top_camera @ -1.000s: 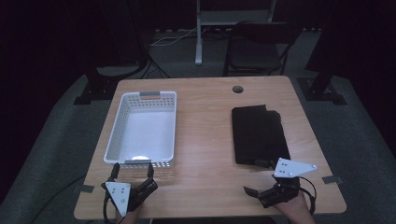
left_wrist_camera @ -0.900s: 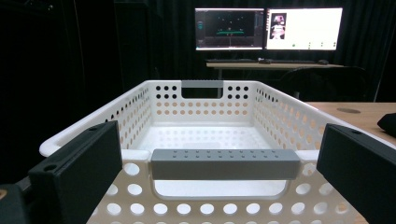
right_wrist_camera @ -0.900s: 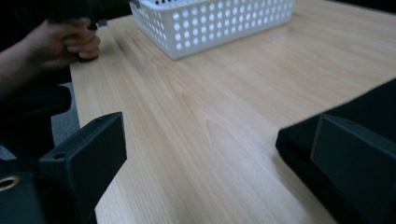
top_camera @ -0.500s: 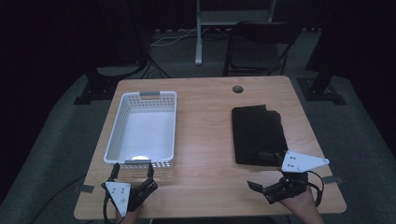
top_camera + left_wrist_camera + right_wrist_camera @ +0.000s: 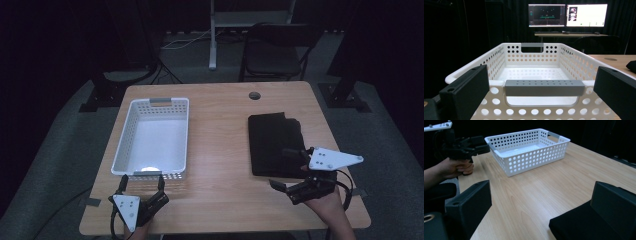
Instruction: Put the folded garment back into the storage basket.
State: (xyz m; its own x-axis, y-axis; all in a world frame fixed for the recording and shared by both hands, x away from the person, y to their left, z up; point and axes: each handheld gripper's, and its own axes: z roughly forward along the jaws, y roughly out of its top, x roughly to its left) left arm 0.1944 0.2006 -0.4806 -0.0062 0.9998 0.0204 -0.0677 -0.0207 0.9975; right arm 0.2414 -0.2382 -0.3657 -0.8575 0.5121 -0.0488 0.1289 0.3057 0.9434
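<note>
While the left gripper [image 5: 141, 183] sits low at the near left edge of the table [image 5: 220, 150], its fingers [image 5: 466, 93] are spread wide and empty, pointing straight at the near end of the white basket [image 5: 152, 137]. From that gripper's own view the basket's grey handle [image 5: 544, 88] lies squarely between the two fingers, close in front but not gripped. The basket stands on the left half of the table, with nothing inside it that I can see.

Over on the right, the right gripper [image 5: 290, 170] is held at the near corner of a folded black cloth [image 5: 275, 144], turned leftward across the table. Its fingers [image 5: 470, 206] are spread apart too; one hangs over the bare wood, the other is over or against the cloth's edge [image 5: 579, 225], and I cannot tell whether it touches. The cloth lies flat on the right half, well apart from the basket.
</note>
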